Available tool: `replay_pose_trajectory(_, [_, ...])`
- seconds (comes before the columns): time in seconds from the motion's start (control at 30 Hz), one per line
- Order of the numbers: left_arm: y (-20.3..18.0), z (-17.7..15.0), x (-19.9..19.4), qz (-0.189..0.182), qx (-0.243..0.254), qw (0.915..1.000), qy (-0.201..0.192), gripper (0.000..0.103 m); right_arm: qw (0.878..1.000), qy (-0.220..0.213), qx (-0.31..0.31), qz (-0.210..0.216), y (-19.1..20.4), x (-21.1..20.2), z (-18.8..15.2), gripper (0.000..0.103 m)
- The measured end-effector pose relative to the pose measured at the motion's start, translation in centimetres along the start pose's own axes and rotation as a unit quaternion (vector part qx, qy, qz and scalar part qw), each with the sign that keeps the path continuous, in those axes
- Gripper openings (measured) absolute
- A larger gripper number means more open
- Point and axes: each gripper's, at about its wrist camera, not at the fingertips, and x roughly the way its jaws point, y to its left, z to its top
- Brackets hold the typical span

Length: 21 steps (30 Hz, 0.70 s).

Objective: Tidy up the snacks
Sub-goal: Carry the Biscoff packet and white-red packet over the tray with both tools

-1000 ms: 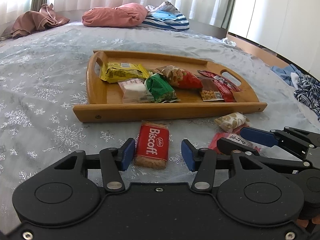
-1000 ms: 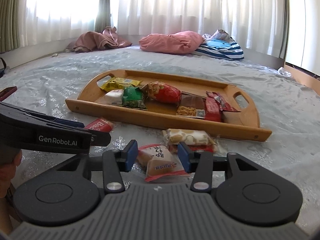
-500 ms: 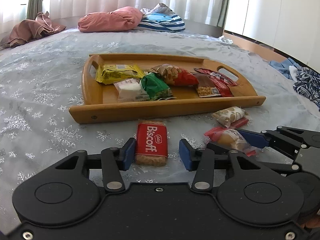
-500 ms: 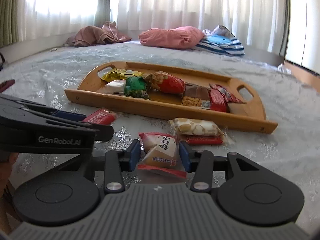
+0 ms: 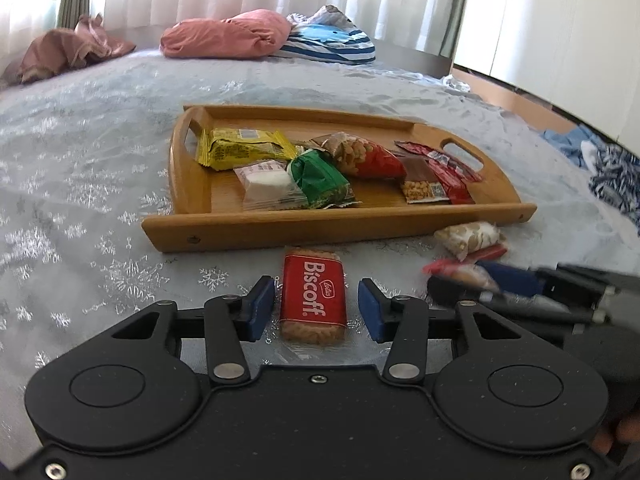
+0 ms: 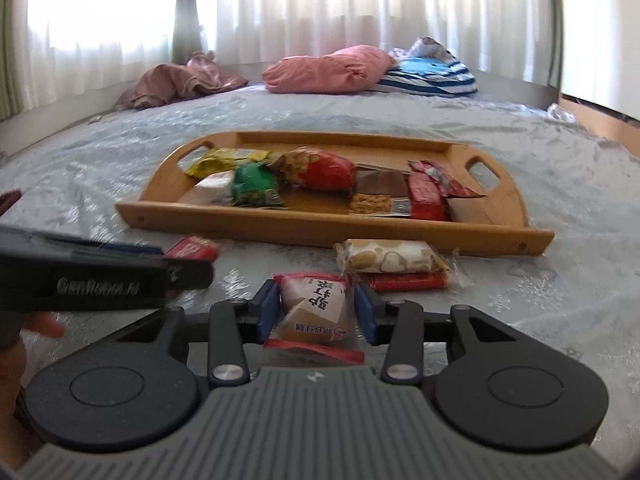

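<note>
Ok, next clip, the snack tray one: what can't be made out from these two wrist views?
- Red flat packet, right wrist view: mostly under the white nut bar, label unreadable.
- Biscoff biscuit, right wrist view: largely behind the left gripper.
- Pastry packet, left wrist view: blurred and partly behind the right gripper; whether it is lifted off the bedspread is unclear.
- Small print on packets in the wooden tray: too small.

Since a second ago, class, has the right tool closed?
Yes. The right tool closed on the red-edged packet; its pads now press it, below the tray.
</note>
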Motion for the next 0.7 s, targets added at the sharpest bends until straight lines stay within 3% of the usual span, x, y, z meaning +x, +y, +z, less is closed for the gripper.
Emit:
replay_pose_trajectory(0.13, [-0.8, -0.4, 0.1, 0.012, 0.025, 0.9996, -0.006, 0.046, 0.999, 0.006, 0.035, -0.007, -1.1, 0.4, 0.4, 0.047])
replay_pose_trajectory(0.4, [-1.2, -0.6, 0.6, 0.019, 0.031, 0.9993, -0.012, 0.045, 1.0, 0.004, 0.019, -0.02, -0.2, 0.7, 0.1, 0.044])
replay_pose_trajectory(0.5, [-2.2, -0.6, 0.3, 0.022, 0.053, 0.9982, -0.014, 0.03, 0.999, 0.006, 0.028, -0.02, -0.2, 0.8, 0.3, 0.043])
replay_pose_trajectory(0.7, [-2.2, -0.2, -0.1, 0.027, 0.035, 0.999, -0.008, 0.03, 0.999, 0.003, 0.034, -0.03, 0.4, 0.4, 0.6, 0.039])
